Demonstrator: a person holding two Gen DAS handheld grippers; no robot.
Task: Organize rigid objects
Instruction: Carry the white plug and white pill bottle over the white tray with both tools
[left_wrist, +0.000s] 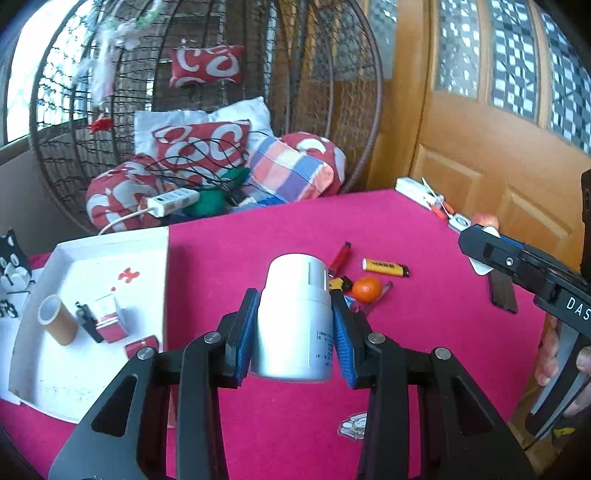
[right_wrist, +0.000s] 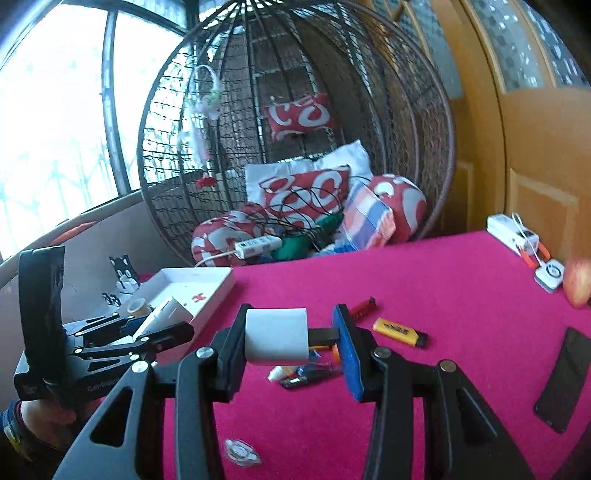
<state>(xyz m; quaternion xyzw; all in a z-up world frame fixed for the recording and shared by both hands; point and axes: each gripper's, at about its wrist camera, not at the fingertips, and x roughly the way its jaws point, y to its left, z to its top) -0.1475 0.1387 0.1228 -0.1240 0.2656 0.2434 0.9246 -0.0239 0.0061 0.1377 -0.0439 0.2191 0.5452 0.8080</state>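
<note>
Magenta cloth covers the tabletop (left_wrist: 258, 236), with a wicker egg-shaped hanging chair (right_wrist: 424, 122) full of red-and-white cushions behind it and an orange wooden door (left_wrist: 480, 140) to the right. At the tabletop's left edge sits a shallow white cardboard tray (left_wrist: 110, 240); inside it stand a brown cardboard tube (left_wrist: 59, 321) and a small red-and-white box (left_wrist: 109, 321) just beside it. The left gripper (left_wrist: 295, 325) pinches a white plastic pill bottle (left_wrist: 295, 314) between its blue pads, upright and clear of the cloth. Beyond the bottle, toward the middle of the tabletop, lie a red lighter (left_wrist: 340, 256), a small orange fruit (left_wrist: 366, 289) and a yellow lighter (left_wrist: 384, 267), near one another. The right gripper (right_wrist: 295, 343) clamps a white cube-shaped plug adapter (right_wrist: 277, 336), whose dark prong reaches to the right-hand blue pad. Under it, small items are scattered on the cloth, too blurred to name. A flat black phone (right_wrist: 565, 380) lies near the right edge, and a white power strip (right_wrist: 508, 230) rests at the far right corner.
</note>
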